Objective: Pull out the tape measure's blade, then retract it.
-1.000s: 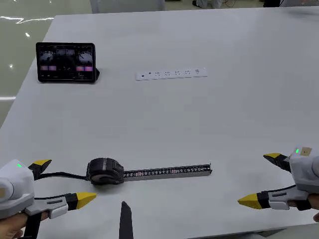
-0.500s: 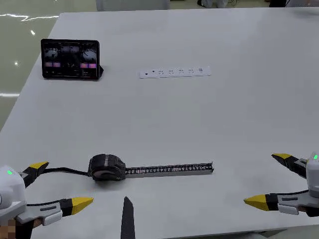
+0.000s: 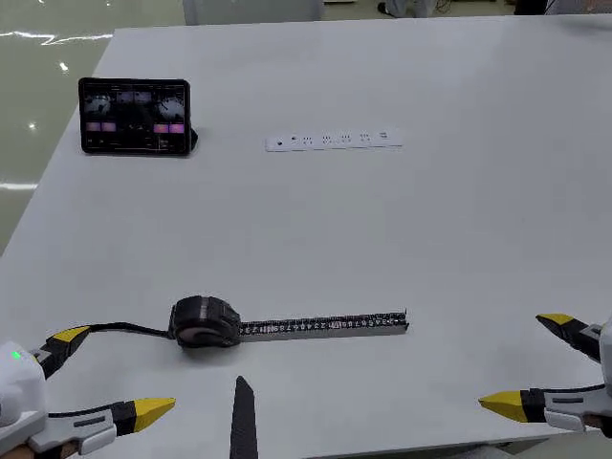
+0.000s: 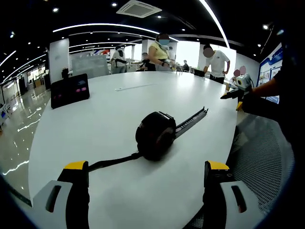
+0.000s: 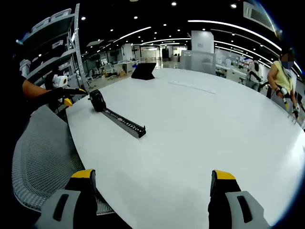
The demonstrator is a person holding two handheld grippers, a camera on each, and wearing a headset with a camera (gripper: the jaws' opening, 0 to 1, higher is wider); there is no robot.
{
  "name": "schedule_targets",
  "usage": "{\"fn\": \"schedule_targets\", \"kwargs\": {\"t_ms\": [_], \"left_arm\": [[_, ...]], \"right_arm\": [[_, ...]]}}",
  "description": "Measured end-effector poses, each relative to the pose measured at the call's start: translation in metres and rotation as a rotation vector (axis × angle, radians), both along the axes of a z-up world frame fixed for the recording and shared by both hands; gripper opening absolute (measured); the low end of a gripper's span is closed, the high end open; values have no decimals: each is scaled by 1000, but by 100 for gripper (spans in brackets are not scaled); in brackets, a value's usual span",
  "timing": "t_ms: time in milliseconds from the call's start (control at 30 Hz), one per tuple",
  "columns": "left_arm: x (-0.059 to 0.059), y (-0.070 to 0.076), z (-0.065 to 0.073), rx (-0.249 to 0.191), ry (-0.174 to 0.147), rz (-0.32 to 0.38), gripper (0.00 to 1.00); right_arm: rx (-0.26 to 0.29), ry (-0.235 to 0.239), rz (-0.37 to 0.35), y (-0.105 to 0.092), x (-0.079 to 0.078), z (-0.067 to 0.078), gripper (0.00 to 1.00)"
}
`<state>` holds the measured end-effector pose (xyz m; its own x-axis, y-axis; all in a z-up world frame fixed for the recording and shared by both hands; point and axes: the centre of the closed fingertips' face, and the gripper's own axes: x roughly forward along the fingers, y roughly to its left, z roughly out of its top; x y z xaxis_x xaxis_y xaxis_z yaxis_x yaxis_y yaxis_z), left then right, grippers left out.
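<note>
A black tape measure [image 3: 203,322] lies near the front edge of the white table [image 3: 363,220], its blade [image 3: 325,326] pulled out to the right and lying flat. A black strap [image 3: 124,329] trails left from the case. My left gripper [image 3: 107,375] stands open at the bottom left, a short way left of the case, holding nothing. In the left gripper view the tape measure [image 4: 156,134] sits ahead between the open left gripper [image 4: 145,172] fingers. My right gripper [image 3: 538,364] is open at the bottom right, well clear of the blade's end. The right gripper view shows the blade [image 5: 125,123] off to the left.
A tablet [image 3: 135,117] stands at the table's back left and a white power strip [image 3: 334,140] lies behind the middle. A dark pointed object [image 3: 244,419] sticks up at the front edge. Several people stand beyond the far side [image 4: 162,47].
Both grippers have drawn back toward the front edge, the right one also further right. The tape measure and its blade lie as before.
</note>
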<state>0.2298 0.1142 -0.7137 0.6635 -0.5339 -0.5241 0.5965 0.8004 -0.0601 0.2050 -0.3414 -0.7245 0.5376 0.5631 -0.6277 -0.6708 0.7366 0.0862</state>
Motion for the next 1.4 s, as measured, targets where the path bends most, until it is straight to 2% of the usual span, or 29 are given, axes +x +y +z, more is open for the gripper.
{"fn": "schedule_targets", "kwargs": {"t_ms": [433,633,700,733,800,867,1000,1067,1233,1300,1400], "left_arm": [[-2,-2,0,31,-1,-33,99],[-1,-4,2,35,22,-26,99],[2,-6,6,35,19,-21,99],[4,-8,9,30,5,-23,99],[6,-10,8,28,3,-25,99],[6,-10,4,41,33,-19,99],[7,-14,5,49,45,-17,99],[9,-17,6,50,58,-12,99],[17,-25,12,61,53,1,99],[22,-29,16,41,45,12,99],[25,-36,22,20,50,20,99]], "right_arm": [[-10,6,10,0,-5,0,99],[-33,-2,13,-3,-3,1,99],[-38,18,11,-4,-5,-3,99],[-46,29,13,-5,-8,-5,99],[-49,27,16,-5,-8,-5,99],[-38,35,9,-5,-9,-3,99],[-43,36,12,-4,-8,-1,99],[-28,46,18,-1,-7,4,99],[-41,50,58,6,0,13,99],[-43,49,74,9,4,16,99],[-59,43,119,17,13,22,99]]}}
